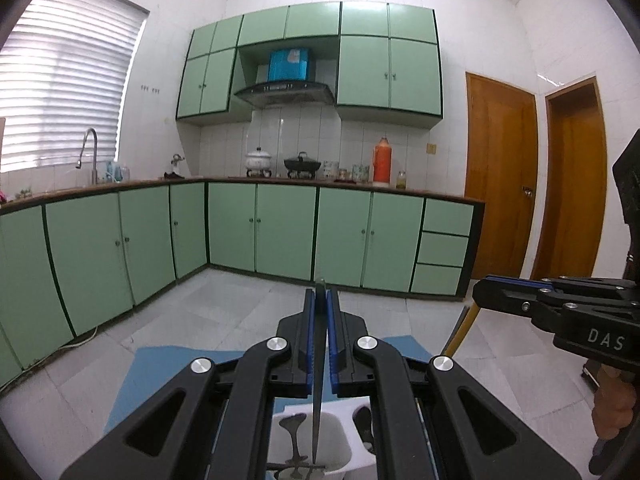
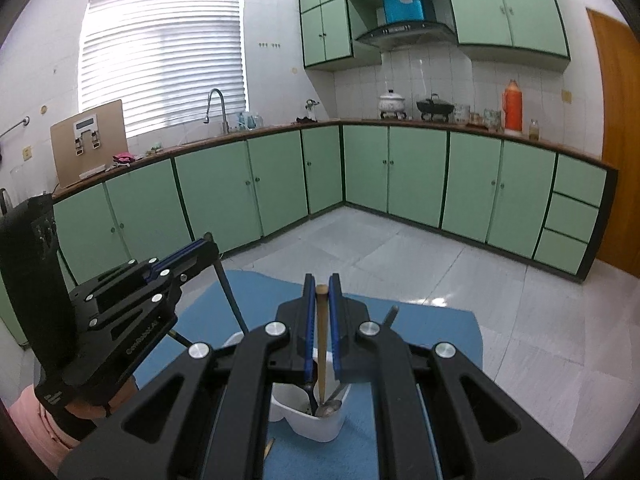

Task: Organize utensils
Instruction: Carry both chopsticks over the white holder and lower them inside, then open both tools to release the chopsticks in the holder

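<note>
The white utensil holder (image 2: pixel 316 420) sits on a blue mat (image 2: pixel 420 332) on the surface, directly below both tools. Inside the holder, in the right wrist view, a spoon (image 2: pixel 330 407) lies with its bowl near the bottom, and a dark-handled utensil (image 2: pixel 310 394) leans beside it; in the left wrist view a dark spoon-shaped piece (image 1: pixel 294 436) stands in the holder's left compartment.

Above the holder, the left tool (image 1: pixel 321 300) is closed narrowly on a thin dark utensil (image 1: pixel 317 380), gripped edge-on between the blue pads, its lower end reaching down into the holder. The right tool (image 2: pixel 322 288) is closed on a wooden-handled utensil (image 2: pixel 322 344); the handle's round tip shows between the fingertips, and the shaft runs down towards the holder. The two tools are near each other over the holder, each visible at the side of the other's view.

To the right of the holder, a grey handle (image 2: pixel 390 316) pokes up from behind the right tool's frame. To the left, two dark thin rods (image 2: pixel 232 300) slant down towards the holder's rim.

Beyond the mat lies a pale tiled floor (image 2: pixel 440 264), then green cabinets (image 2: pixel 416 176) under a brown counter carrying pots and an orange flask (image 2: pixel 512 106)
</note>
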Motion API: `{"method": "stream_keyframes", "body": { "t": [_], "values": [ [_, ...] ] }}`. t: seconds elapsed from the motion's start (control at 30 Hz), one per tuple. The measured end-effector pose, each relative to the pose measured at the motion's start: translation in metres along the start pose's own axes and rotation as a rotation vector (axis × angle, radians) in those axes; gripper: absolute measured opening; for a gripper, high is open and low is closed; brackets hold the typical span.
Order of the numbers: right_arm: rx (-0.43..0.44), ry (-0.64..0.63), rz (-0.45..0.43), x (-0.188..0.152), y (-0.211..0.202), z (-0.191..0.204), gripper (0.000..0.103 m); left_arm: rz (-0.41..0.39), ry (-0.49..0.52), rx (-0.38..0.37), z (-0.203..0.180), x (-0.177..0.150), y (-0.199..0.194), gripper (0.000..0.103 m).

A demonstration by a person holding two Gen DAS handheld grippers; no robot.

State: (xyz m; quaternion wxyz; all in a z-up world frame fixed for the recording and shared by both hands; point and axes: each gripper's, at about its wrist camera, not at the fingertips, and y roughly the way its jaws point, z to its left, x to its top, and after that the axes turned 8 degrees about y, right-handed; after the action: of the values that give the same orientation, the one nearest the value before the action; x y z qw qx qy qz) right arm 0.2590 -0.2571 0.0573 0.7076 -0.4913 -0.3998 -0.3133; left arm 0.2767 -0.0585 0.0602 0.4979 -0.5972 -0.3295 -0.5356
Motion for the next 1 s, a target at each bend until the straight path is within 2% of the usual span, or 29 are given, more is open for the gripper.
{"method": "stream_keyframes", "body": {
  "t": [0.37,0.53,0.63,0.7,0.73,0.8,0.93,1.0],
  "values": [
    [-0.016,0.029,0.021,-0.015,0.016,-0.007,0.006,0.07,-0.004,-0.003,0.003,-0.022,0.009,0.006],
    [-0.029,0.033,0.023,-0.018,0.012,-0.01,0.007,0.069,-0.007,0.011,0.006,-0.022,0.006,0.006],
    [-0.041,0.027,0.006,-0.018,0.004,-0.011,0.01,0.065,-0.018,0.017,0.009,-0.021,0.0,0.018],
    [-0.043,0.027,-0.009,-0.018,-0.004,-0.012,0.013,0.06,-0.027,0.02,0.012,-0.019,-0.004,0.034],
    [-0.043,0.026,-0.017,-0.019,-0.008,-0.013,0.015,0.056,-0.034,0.018,0.013,-0.019,-0.008,0.036],
    [-0.052,0.02,-0.039,-0.021,-0.018,-0.013,0.025,0.042,-0.042,0.019,0.016,-0.017,-0.017,0.047],
    [-0.071,-0.001,-0.071,-0.027,-0.035,-0.012,0.037,0.012,-0.036,0.029,0.016,-0.015,-0.034,0.062],
    [-0.084,-0.011,-0.096,-0.034,-0.047,-0.011,0.053,-0.009,-0.027,0.037,0.015,-0.015,-0.047,0.072]
  ]
}}
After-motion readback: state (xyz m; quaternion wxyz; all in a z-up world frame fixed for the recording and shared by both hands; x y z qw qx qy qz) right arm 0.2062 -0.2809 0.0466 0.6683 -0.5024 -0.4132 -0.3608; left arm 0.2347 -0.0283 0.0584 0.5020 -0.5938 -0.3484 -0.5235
